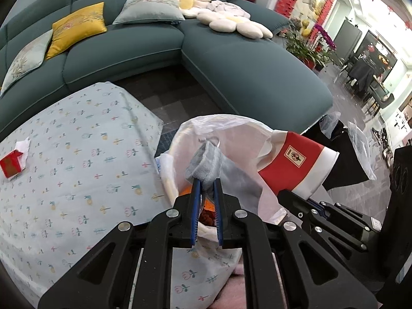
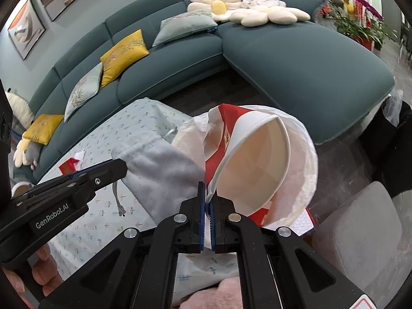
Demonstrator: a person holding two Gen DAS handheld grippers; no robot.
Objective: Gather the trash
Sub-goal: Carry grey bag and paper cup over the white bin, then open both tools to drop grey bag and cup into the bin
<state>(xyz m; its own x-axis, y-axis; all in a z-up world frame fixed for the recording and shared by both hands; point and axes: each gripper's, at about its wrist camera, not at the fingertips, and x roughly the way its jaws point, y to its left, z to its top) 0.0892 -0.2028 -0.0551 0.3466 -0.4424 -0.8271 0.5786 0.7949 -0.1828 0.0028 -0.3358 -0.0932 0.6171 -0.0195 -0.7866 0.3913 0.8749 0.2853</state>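
Left jaws clamped on grey cloth pouch [image 1: 206,162], right jaws pinching paper cup [image 2: 255,159] rim, over trash bag [image 1: 239,131]

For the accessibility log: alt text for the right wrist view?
The right gripper pinches the rim of a red-and-white paper cup over a white trash bag. Beside it, the left gripper holds a grey cloth; a teal sofa sits behind.

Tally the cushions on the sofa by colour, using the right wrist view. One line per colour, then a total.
Yellow cushions: 2
Pale grey-green cushions: 2
White flower cushions: 2
Total: 6 on the sofa
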